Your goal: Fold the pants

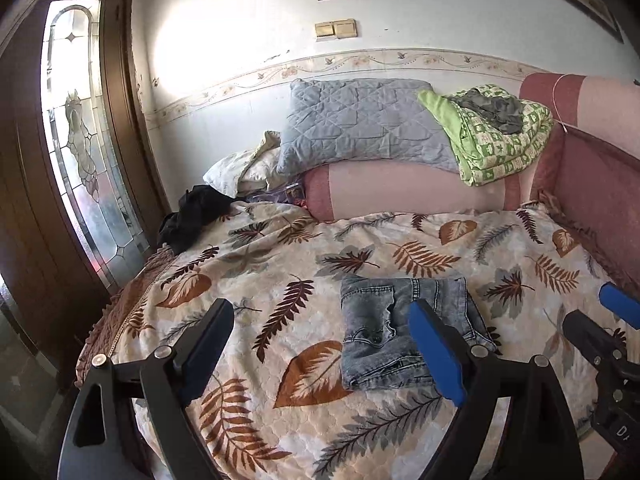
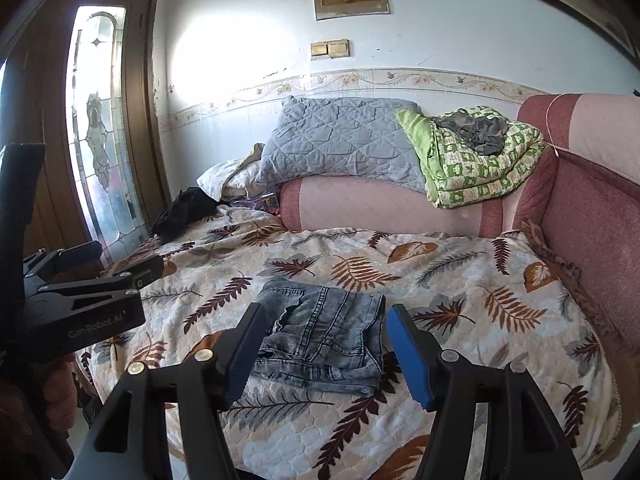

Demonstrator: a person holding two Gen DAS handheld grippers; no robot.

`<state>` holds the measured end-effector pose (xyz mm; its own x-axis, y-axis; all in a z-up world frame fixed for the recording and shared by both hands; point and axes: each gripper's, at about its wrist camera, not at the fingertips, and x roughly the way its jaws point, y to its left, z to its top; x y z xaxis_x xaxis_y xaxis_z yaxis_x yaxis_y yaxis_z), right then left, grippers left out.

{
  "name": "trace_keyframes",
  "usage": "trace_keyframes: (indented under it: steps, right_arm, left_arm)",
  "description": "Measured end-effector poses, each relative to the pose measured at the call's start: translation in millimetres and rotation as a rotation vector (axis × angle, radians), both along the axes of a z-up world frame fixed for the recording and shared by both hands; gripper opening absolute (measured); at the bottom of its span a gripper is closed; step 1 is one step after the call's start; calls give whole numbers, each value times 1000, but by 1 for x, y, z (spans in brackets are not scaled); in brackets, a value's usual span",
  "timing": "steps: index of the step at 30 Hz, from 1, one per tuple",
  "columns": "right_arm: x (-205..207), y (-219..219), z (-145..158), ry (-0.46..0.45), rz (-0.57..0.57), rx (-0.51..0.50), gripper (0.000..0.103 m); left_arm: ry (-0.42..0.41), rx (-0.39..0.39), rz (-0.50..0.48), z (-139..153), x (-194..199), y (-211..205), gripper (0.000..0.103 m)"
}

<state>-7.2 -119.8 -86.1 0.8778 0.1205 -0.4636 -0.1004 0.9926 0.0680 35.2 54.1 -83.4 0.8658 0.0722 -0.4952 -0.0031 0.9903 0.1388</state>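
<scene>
Jeans [image 2: 320, 336] sit folded on the bed [image 2: 460, 320]. Both claws hover level over the near edge, left claw [image 1: 320, 344] and right claw [image 2: 324, 352] spread wide, holding nothing.

Daylight from glass door [image 1: 76, 136] at left, blown-out glare patch on white wall [image 1: 224, 48], bed [image 1: 360, 248] evenly lit, soft shadows, strong fisheye bending, dark vignetted corners, focus sharp
</scene>
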Motion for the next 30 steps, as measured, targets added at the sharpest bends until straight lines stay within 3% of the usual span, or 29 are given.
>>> trace_keyframes:
  steps: [8, 18, 30]
  right_arm:
    - [-1, 14, -4, 1, 19, -18, 67]
    - [-3, 20, -3, -19, 11, -47, 67]
    - [-1, 30, -12, 4, 48, -55, 67]
  left_arm:
    - [-48, 33, 32, 4, -8, 7, 89]
    - [-76, 9, 79, 10, -14, 18, 90]
    - [-22, 0, 80, -1, -8, 23, 90]
